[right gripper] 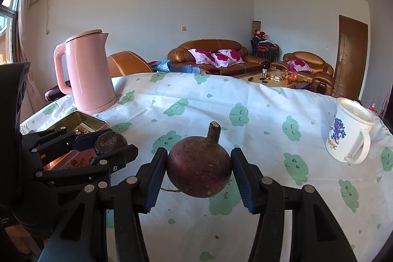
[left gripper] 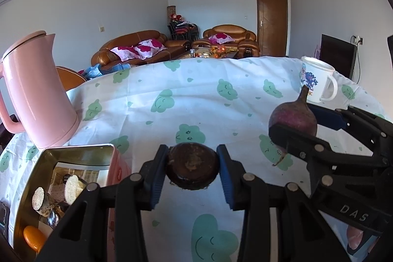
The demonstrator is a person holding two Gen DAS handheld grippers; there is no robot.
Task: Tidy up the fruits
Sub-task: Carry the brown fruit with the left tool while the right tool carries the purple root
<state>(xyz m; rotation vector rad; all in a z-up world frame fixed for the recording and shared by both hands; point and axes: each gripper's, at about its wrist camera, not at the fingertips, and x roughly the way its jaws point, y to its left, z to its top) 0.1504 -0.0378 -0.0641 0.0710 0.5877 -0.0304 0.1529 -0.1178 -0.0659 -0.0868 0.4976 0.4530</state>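
Glossy metal tin (left gripper: 32, 178), smooth pink plastic kettle (left gripper: 36, 92), creased matt cloth tablecloth (left gripper: 196, 100).

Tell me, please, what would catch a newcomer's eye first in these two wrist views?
Both grippers hold produce above the cloud-print tablecloth: the right gripper clamps a purple round root with a stub stem, and the left gripper clamps a dark brown round fruit. A tall pink kettle stands at the table's far left, behind an open tin holding more produce.

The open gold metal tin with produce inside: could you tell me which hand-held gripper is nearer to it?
Left. The left hand-held gripper is right beside the open gold metal tin; the right hand-held gripper is farther away, beyond the left one.
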